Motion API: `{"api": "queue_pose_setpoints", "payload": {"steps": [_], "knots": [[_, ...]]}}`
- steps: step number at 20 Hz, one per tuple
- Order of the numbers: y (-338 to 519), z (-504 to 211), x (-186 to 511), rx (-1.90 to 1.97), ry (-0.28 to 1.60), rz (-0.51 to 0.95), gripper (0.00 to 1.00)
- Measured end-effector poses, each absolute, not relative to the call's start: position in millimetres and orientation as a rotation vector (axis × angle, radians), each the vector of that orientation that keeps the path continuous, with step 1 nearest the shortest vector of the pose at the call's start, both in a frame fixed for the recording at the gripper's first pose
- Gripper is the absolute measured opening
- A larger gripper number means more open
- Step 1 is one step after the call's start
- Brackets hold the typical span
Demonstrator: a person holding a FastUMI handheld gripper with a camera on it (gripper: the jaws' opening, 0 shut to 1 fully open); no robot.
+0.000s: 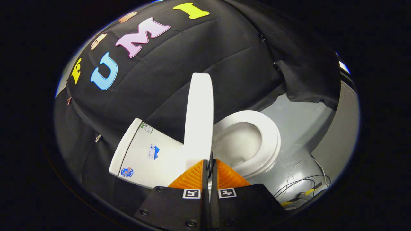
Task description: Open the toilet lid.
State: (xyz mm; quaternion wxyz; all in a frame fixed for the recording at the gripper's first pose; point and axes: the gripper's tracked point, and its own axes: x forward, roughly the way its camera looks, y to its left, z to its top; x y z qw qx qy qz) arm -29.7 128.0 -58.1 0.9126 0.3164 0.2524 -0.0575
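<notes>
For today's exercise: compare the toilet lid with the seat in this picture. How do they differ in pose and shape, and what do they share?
The lid stands raised, close to upright in front of the tank; the seat lies down flat on the bowl. The lid is a solid panel seen nearly edge-on; the seat is an open ring. The lid's lower edge sits just ahead of the gripper, whose fingers are nearly closed; the seat lies beyond and to one side. Both are glossy white.

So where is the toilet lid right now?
In the gripper view the toilet lid stands raised, just ahead of the closed claw, between the tank on its left and the seat on its right.
</notes>
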Motion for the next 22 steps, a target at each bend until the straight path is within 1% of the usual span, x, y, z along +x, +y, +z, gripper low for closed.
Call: {"api": "queue_pose_setpoints", "payload": {"steps": [5, 9, 16, 22], "knots": [[150.5, -40.7, -27.3, 0.571, 0.516, -0.091, 0.06], [171.3, -25.2, -24.1, 0.475, 0.51, -0.111, 0.06], [232.9, 5.9, -16.5, 0.393, 0.487, -0.09, 0.06], [276.4, 19.3, -7.2, 0.29, 0.5, -0.154, 0.08]]}}
